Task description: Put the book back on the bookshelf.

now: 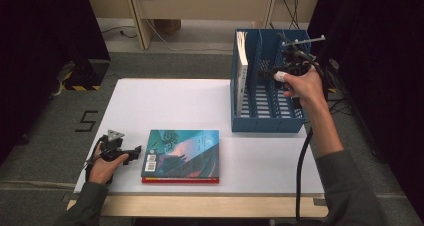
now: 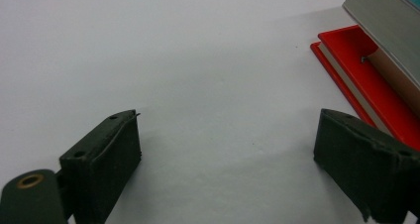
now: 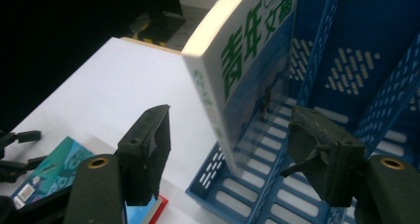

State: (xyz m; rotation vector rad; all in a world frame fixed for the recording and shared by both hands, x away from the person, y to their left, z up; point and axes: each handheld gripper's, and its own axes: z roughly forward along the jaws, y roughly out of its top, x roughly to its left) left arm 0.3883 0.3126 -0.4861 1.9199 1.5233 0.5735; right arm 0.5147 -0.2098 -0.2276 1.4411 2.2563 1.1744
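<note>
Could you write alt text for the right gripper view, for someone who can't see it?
A white and blue book with green Chinese characters stands in the end slot of a blue plastic file rack, between the open black jaws of the right gripper, which do not touch it. Beyond lies a white table with a teal-covered book.

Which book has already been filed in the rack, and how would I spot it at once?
Find the blue slotted rack at the table's far right. In its leftmost slot stands one book, upright, beside the open right gripper. Unlike the teal and red books stacked flat near the front edge, it has a white cover with green characters.
</note>
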